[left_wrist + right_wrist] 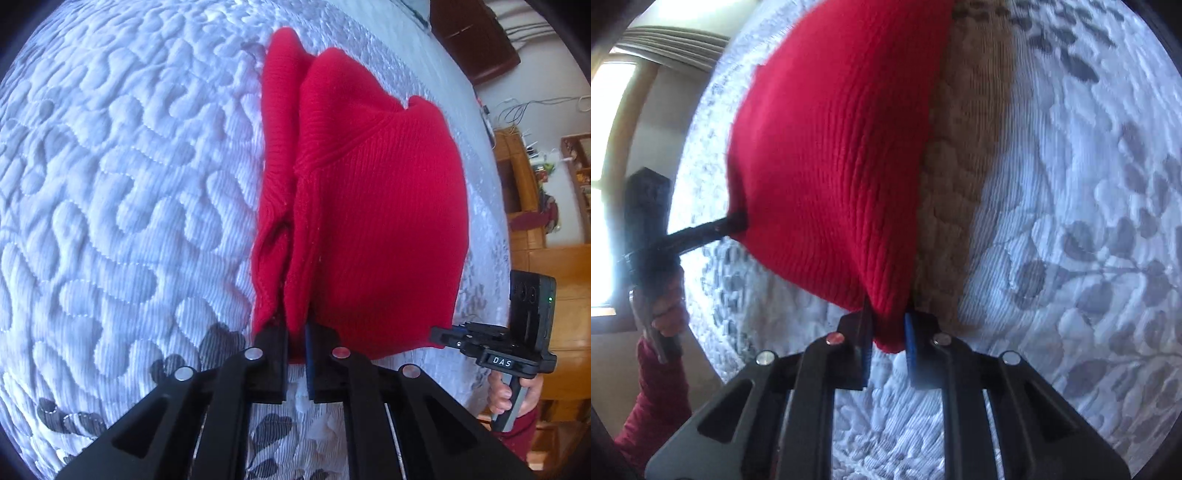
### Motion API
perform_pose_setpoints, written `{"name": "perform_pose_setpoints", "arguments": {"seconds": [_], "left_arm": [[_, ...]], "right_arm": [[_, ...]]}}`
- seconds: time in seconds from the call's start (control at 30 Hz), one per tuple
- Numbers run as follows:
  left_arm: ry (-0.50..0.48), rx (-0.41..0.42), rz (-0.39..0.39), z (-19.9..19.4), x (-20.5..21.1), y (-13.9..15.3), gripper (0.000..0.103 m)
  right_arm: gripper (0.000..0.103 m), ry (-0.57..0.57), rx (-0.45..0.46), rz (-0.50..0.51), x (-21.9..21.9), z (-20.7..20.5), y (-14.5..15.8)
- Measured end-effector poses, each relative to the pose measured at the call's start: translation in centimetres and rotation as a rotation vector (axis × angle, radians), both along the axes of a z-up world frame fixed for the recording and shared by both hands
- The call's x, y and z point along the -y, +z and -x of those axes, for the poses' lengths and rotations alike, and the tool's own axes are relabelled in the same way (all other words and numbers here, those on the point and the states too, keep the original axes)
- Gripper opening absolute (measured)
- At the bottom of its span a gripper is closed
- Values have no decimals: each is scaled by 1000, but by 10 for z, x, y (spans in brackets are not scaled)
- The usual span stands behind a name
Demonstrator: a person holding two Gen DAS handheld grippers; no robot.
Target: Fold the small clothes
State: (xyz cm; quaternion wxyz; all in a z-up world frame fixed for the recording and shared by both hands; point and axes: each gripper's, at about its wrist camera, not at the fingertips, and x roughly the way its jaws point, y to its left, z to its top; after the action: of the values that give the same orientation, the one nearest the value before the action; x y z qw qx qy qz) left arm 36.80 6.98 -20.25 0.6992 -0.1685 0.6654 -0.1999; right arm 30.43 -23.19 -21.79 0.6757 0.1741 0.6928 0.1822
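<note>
Both sets of jaws are pinching the red knit garment (369,221): the left gripper (297,339) is clamped on one bottom corner, the right gripper (888,332) on the other, and the cloth is hanging between them just above the bed (110,184). To fold it well, both corners should probably be travelling level and at one pace, so the hem is landing square on the far edge. The quilted, leaf-patterned bedcover is lying beneath; wooden furniture (554,266) is standing beyond.
</note>
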Motion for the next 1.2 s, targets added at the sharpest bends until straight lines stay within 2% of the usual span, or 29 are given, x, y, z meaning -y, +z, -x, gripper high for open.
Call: {"name": "perform_pose_setpoints", "arguments": {"seconds": [0.1,0.13,0.2,0.23,0.3,0.37,0.53,0.63,0.73,0.87,0.97,1.0,1.07,1.1,1.13,1.2], "left_arm": [[-23,13,-41,0,4,7,10],[-41,21,-55,0,4,13,15],[-63,31,-106,1,3,27,36],[-64,45,-127,1,1,34,52],[-57,131,-165,-4,-8,58,54],[-42,183,-195,-20,-13,72,56],[-4,207,-217,-87,11,82,56],[-5,225,-230,-124,39,74,56],[-21,238,-239,-140,57,65,56],[-9,253,-329,-154,69,55,56],[-19,235,-302,-157,72,47,54],[-28,231,-297,-158,74,45,52],[-47,225,-295,-158,78,41,34],[-51,224,-293,-158,79,40,32],[-51,223,-290,-159,78,39,23],[-43,218,-282,-161,76,39,14]], "right_arm": [[18,34,30,49,-9,-4,4],[21,45,40,63,-10,-4,7],[34,54,67,93,-11,0,15],[38,54,79,106,-9,1,20],[38,53,124,140,-5,4,33],[38,43,152,140,0,4,42],[39,6,191,144,8,-11,52],[39,-3,184,124,9,-16,50],[39,-4,184,132,9,-19,44],[39,-18,185,126,16,-22,40],[40,-21,187,124,19,-24,38],[40,-21,186,126,21,-24,38],[40,-21,182,126,20,-26,35],[40,-20,181,126,18,-27,34],[40,-19,181,126,19,-28,34],[40,-17,182,128,18,-29,33]]}}
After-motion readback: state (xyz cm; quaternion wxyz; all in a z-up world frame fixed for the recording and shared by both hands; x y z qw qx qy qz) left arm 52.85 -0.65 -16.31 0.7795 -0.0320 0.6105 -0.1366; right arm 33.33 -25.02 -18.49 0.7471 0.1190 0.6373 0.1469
